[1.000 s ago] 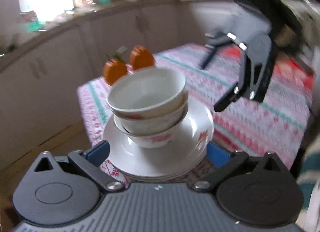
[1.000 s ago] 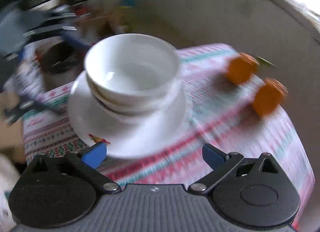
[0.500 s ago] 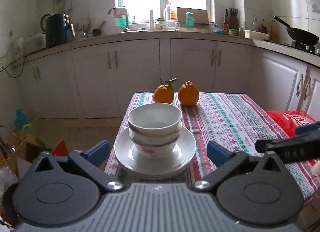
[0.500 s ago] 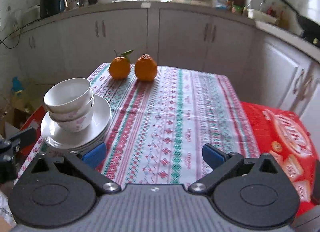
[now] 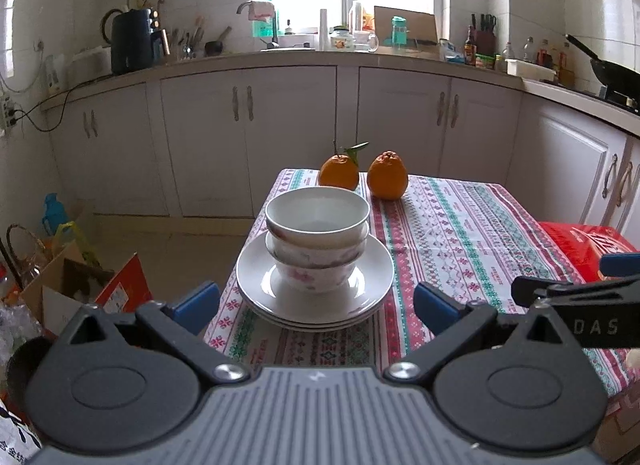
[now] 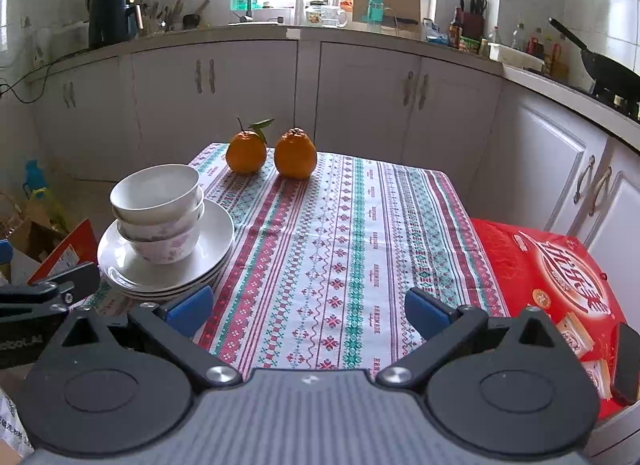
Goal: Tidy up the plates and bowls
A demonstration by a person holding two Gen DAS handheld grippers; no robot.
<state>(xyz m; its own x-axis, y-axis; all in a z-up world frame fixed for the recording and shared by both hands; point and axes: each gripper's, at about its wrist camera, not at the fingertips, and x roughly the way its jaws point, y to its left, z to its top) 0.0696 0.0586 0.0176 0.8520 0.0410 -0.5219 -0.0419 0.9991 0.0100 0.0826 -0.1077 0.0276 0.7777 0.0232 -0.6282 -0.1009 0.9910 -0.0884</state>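
Note:
Nested white bowls (image 5: pixel 317 239) stand on a stack of white plates (image 5: pixel 372 277) at the near left corner of the patterned tablecloth (image 5: pixel 460 233). My left gripper (image 5: pixel 316 303) is open and empty, held just in front of the plates. In the right wrist view the bowls (image 6: pixel 158 211) and plates (image 6: pixel 212 241) sit to the left. My right gripper (image 6: pixel 308 309) is open and empty over the cloth's (image 6: pixel 340 233) near middle. Its side also shows at the right of the left wrist view (image 5: pixel 576 305).
Two oranges (image 5: pixel 364 177) sit at the table's far edge. A red printed box (image 6: pixel 560 285) lies at the table's right. Kitchen cabinets (image 5: pixel 280 137) and a cluttered counter stand behind. Boxes and bags (image 5: pixel 72 277) lie on the floor at the left.
Both grippers have pulled back and levelled out from close over the stack. In the last half second they have barely moved. Bowls and plates stay put.

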